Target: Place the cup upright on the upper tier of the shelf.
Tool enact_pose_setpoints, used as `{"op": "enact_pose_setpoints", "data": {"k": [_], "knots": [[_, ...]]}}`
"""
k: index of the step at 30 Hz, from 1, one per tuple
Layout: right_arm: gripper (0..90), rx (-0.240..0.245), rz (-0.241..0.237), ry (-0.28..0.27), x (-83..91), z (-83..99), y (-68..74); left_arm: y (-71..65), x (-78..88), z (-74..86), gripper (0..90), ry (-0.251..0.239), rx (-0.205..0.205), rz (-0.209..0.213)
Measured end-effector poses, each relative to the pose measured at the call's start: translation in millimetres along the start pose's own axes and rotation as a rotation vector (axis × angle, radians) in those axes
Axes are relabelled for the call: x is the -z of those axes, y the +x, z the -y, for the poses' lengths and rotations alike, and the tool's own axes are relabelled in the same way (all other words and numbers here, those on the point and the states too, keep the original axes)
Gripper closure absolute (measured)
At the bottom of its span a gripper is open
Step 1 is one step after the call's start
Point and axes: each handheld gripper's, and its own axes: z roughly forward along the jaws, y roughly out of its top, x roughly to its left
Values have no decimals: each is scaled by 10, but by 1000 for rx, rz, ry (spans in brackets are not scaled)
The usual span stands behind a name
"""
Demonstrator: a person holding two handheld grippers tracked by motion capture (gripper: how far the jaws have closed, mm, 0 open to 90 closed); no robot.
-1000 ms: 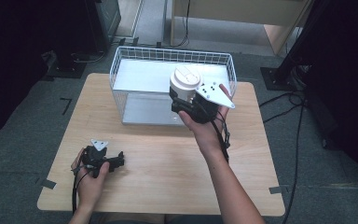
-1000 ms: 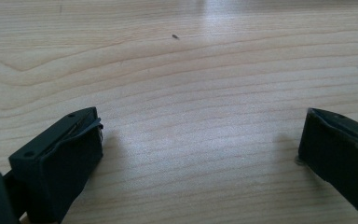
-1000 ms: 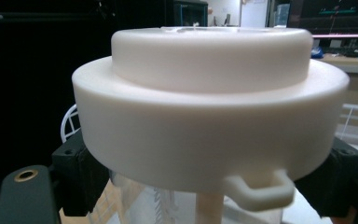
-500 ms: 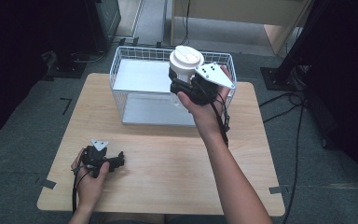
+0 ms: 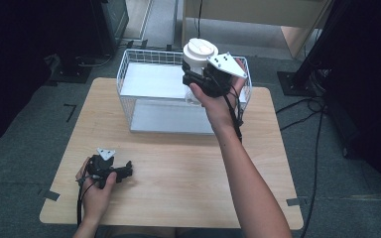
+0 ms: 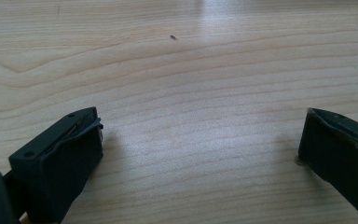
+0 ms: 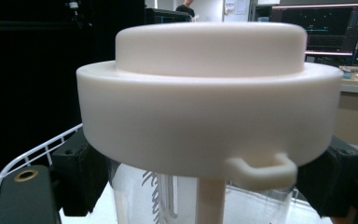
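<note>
The light wooden surface (image 5: 178,163) carries a white wire basket (image 5: 144,89). Above its right end, the right tool (image 5: 198,84) pinches a clear plastic jar with a white lid (image 5: 198,54); lowering and release seem left. The left tool (image 5: 110,169) rests spread, empty.

This looks like a lab or research workspace rather than a home. A plain light-wood table (image 5: 178,163) stands on grey carpet tile (image 5: 25,163), with strips of dark tape marking spots on the floor (image 5: 70,111). Black stand bases (image 5: 297,82) and loose cables (image 5: 322,144) run across the carpet around it, and dark equipment cabinets (image 5: 106,20) line the back. Seen from the right gripper view, lit computer monitors (image 7: 335,32) glow on a desk (image 7: 356,86) across the dim room.
</note>
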Motion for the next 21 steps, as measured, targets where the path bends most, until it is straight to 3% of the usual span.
{"op": "enact_pose_setpoints", "data": {"k": [12,21], "knots": [[158,13,56,23,-328,-2,-114,-1,-1,0,0,-2,1,-1],[157,-19,102,17,-502,10,-219,-3,-3,-2,0,-3,-1,0]]}}
